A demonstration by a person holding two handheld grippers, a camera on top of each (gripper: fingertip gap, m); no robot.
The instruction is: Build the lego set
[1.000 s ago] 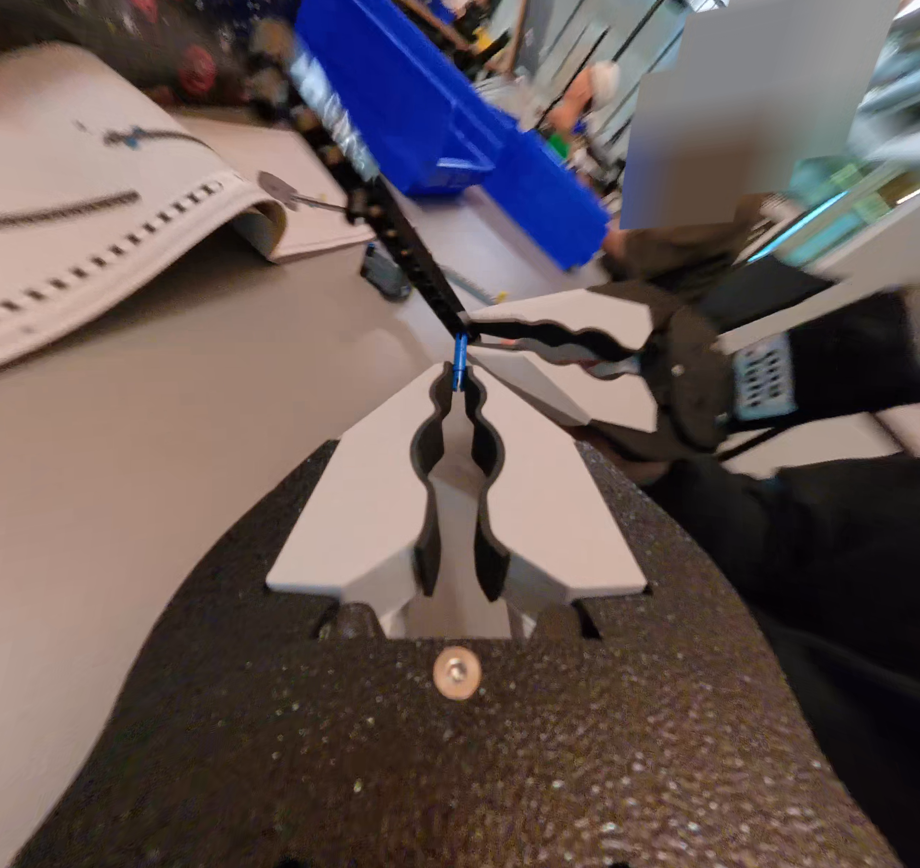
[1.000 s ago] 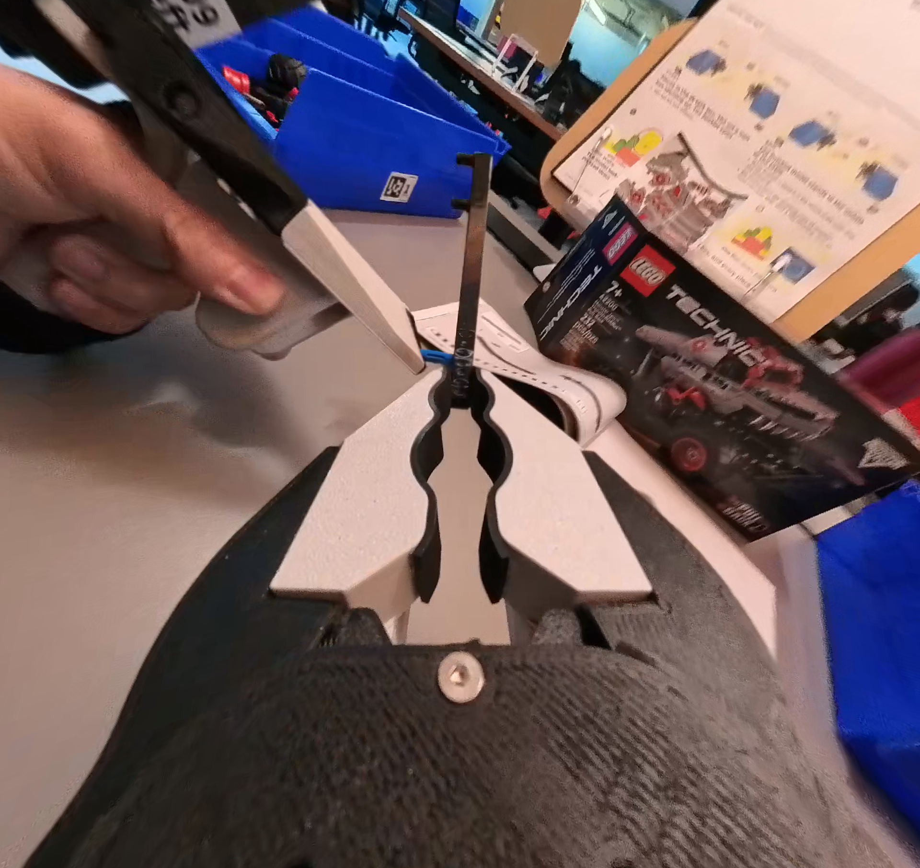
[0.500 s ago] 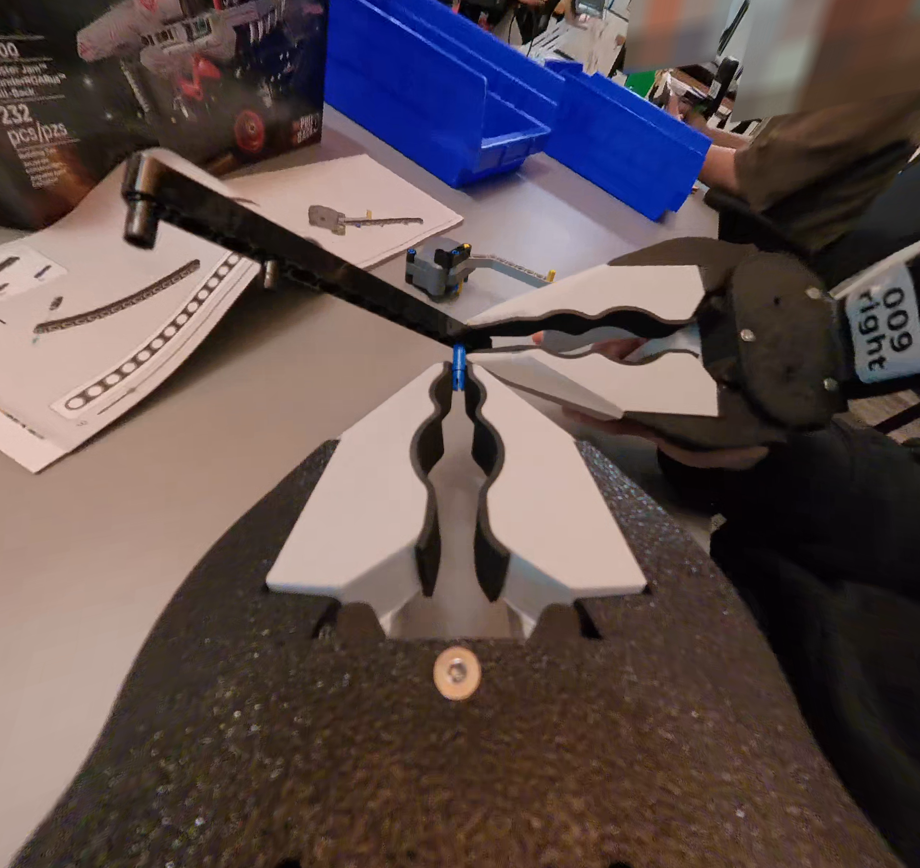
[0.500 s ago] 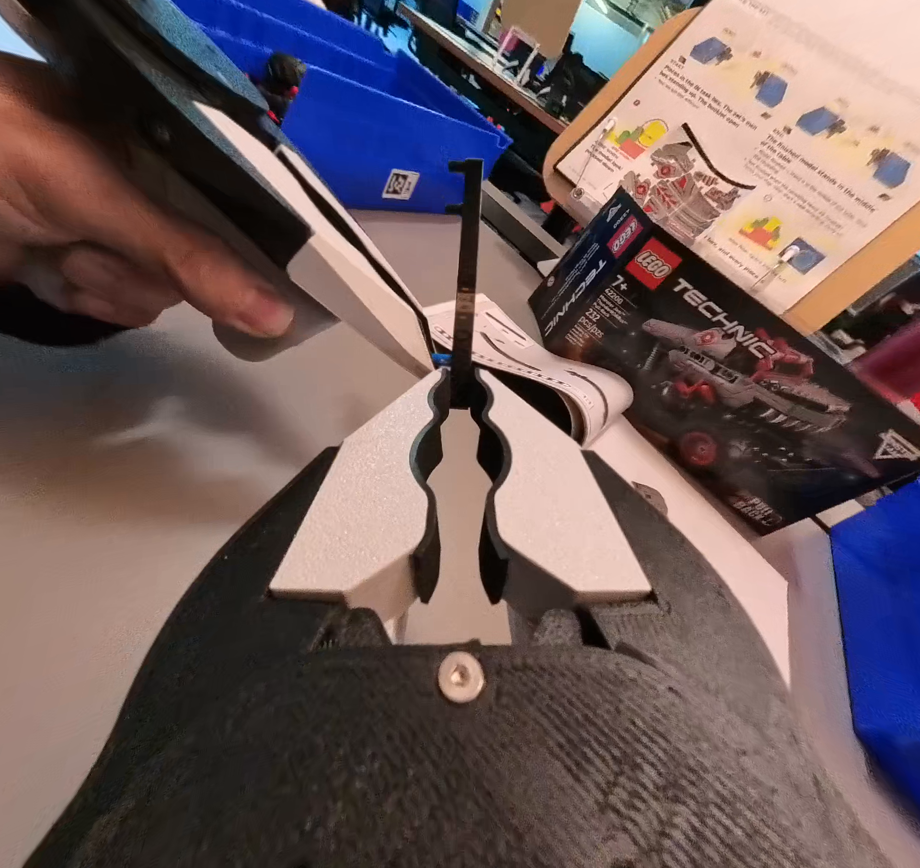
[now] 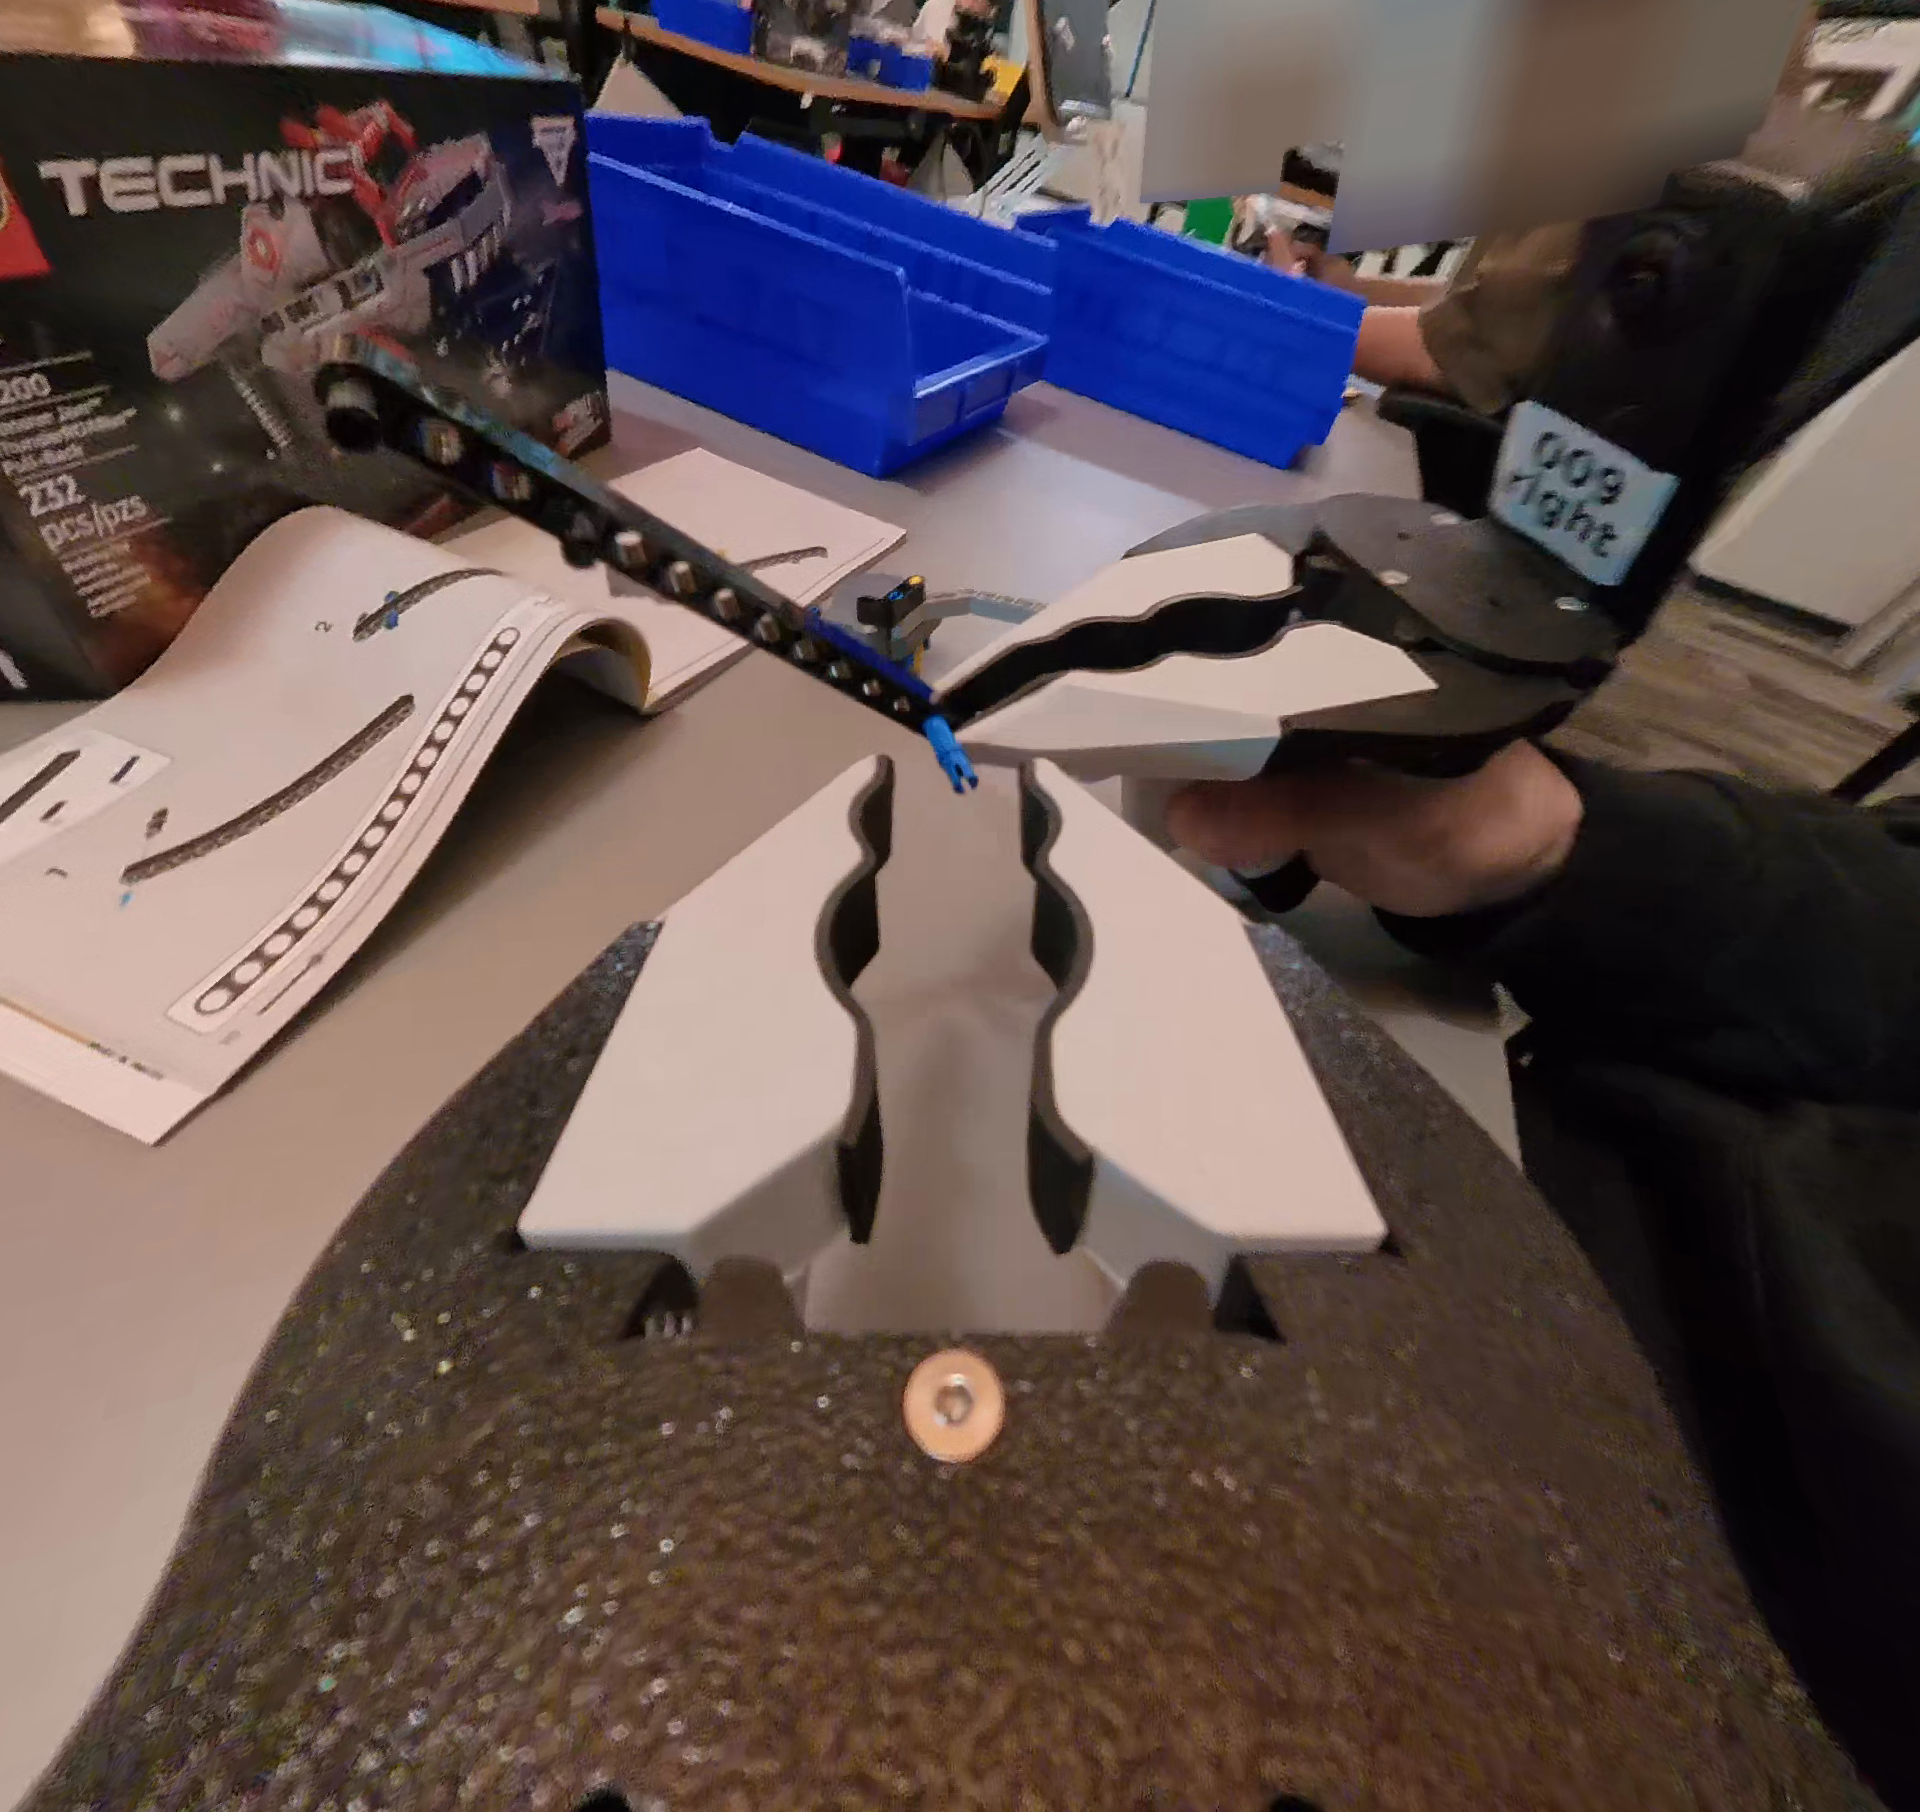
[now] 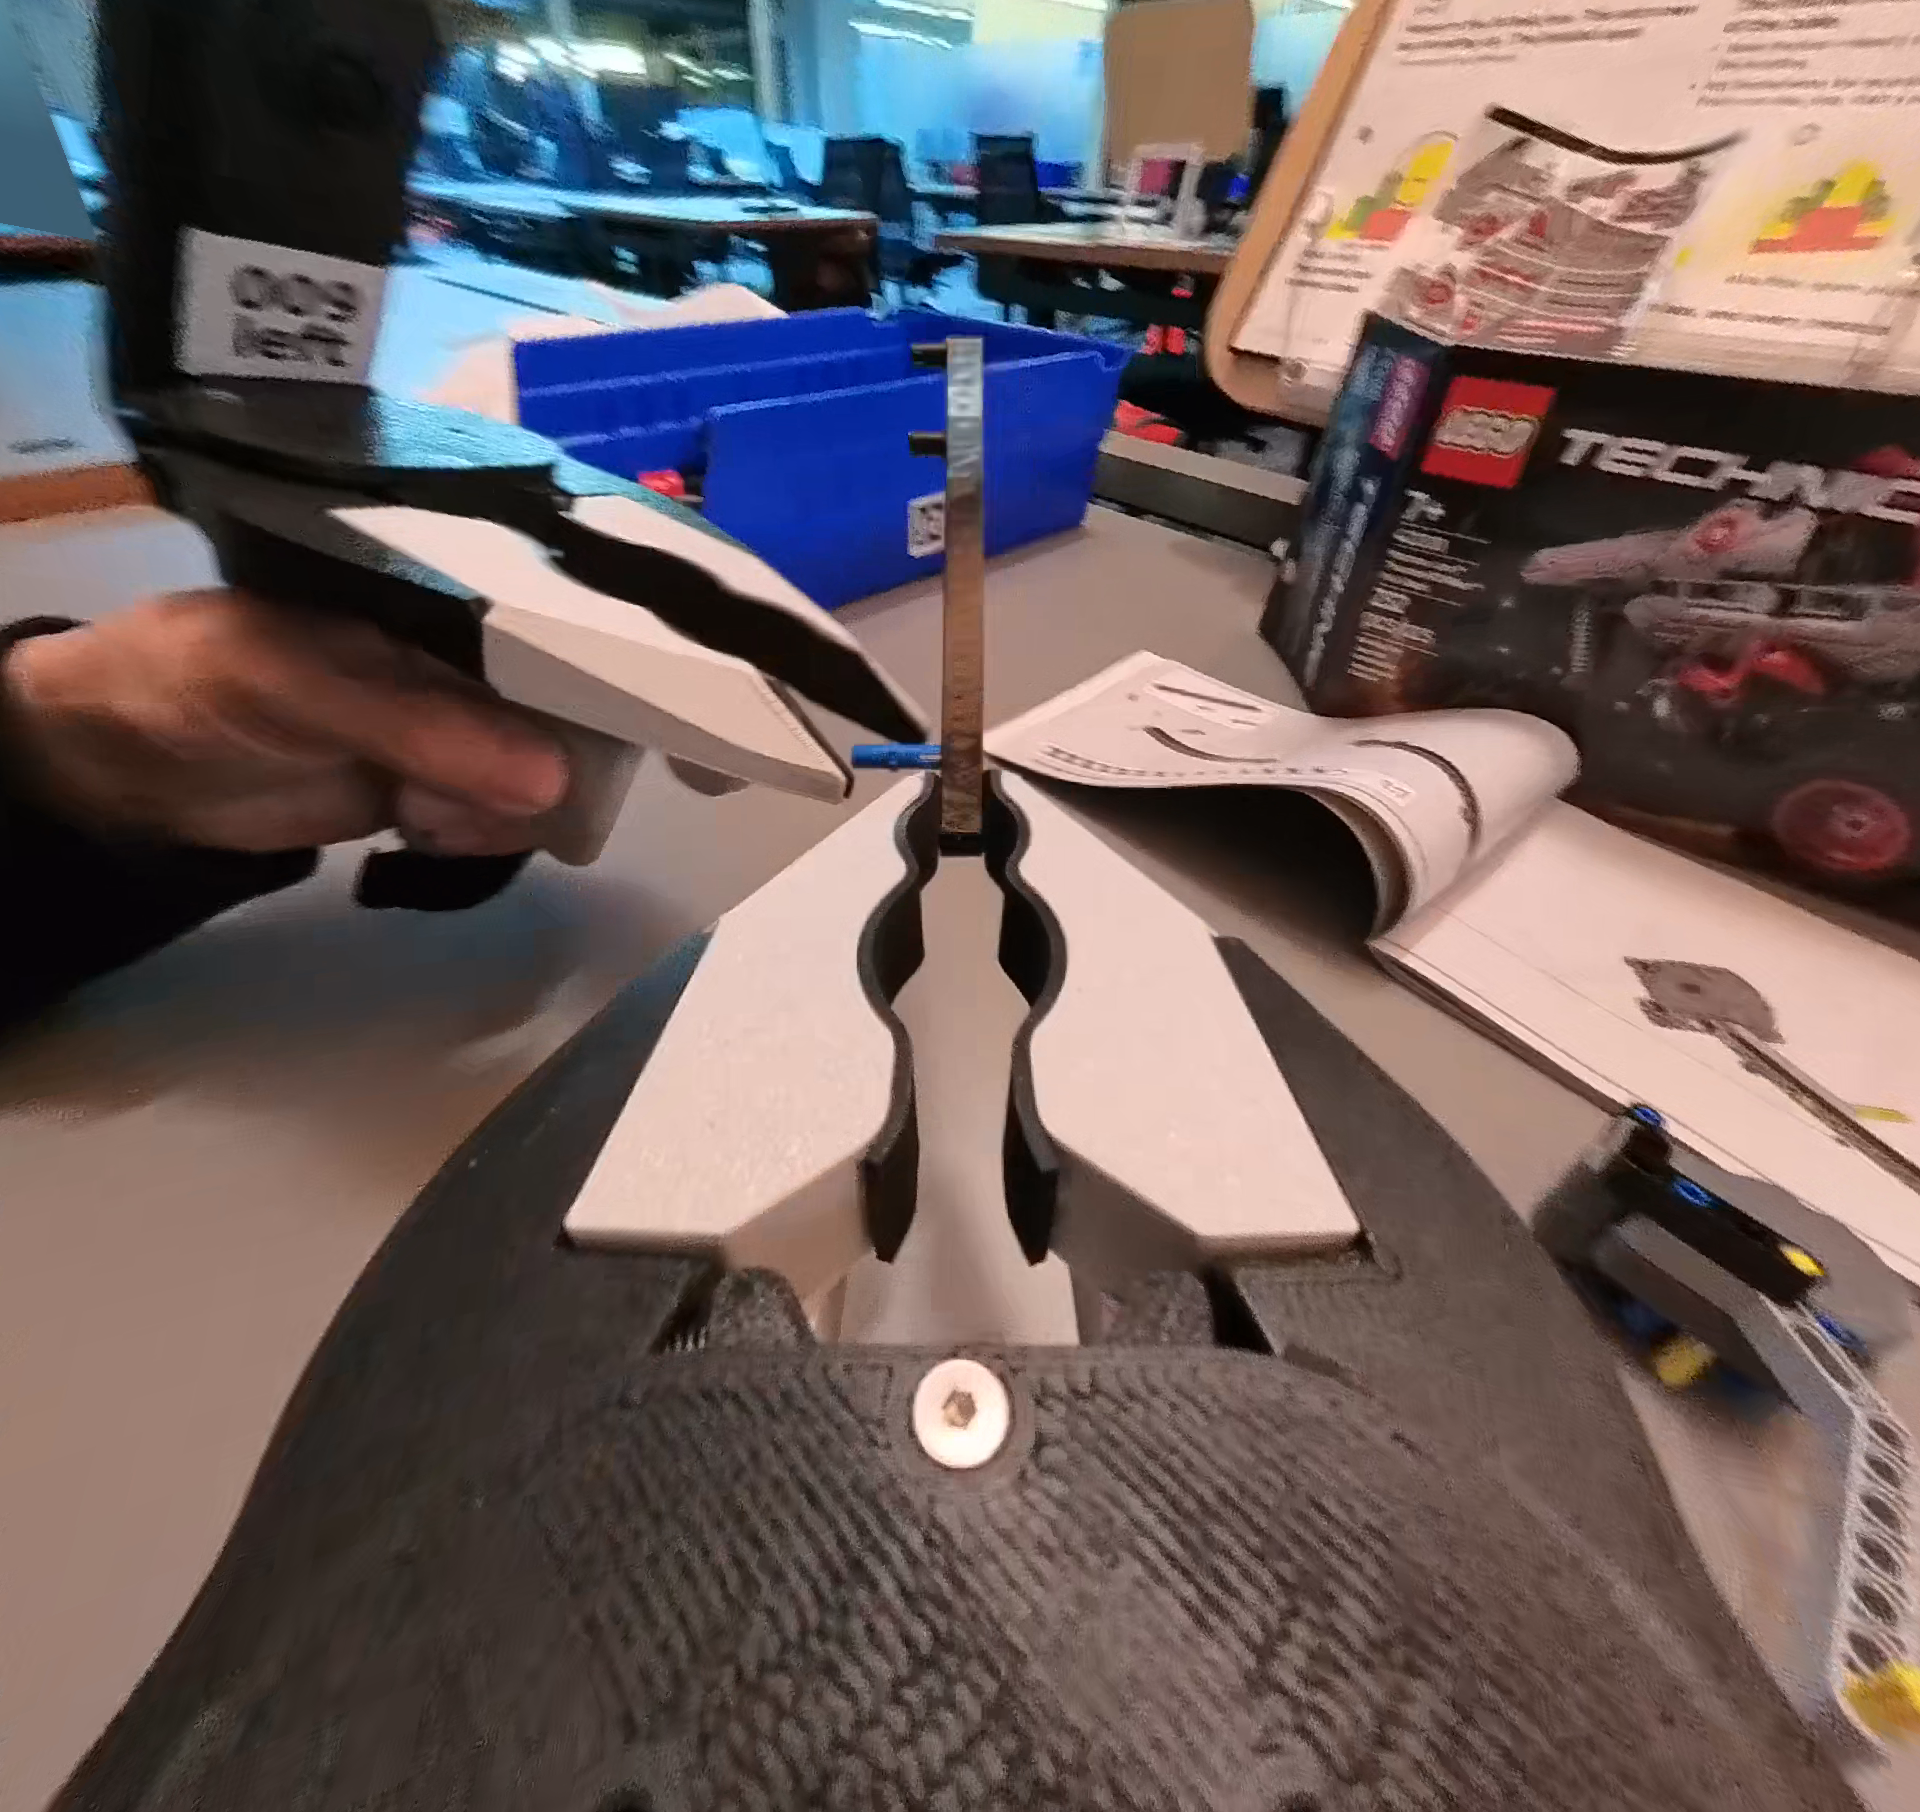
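A long black holed beam (image 5: pixel 623 547) is held at one end by my right gripper (image 5: pixel 951 708), which is shut on it. In the right wrist view the beam (image 6: pixel 961 567) stands up from the shut right gripper (image 6: pixel 961 812). A small blue pin (image 5: pixel 951 760) sticks out of the beam's gripped end; it also shows in the right wrist view (image 6: pixel 894 754). My left gripper (image 5: pixel 956 775) is open, its tips on either side of the pin without touching it. It also shows in the right wrist view (image 6: pixel 878 760), open at the pin's free end.
An open instruction booklet (image 5: pixel 312 775) lies on the grey table (image 5: pixel 468 983). The dark set box (image 5: pixel 260 256) stands behind it, with blue bins (image 5: pixel 790 308) beside it. A small grey and black subassembly (image 6: pixel 1683 1274) sits beside the booklet. A poster board (image 6: pixel 1558 100) leans behind the box. My left and right fingertips are right by each other.
My left gripper was shut on the blue pin at the beam's end; now it has opened and the pin stays in the beam. The right gripper has kept hold of the beam.
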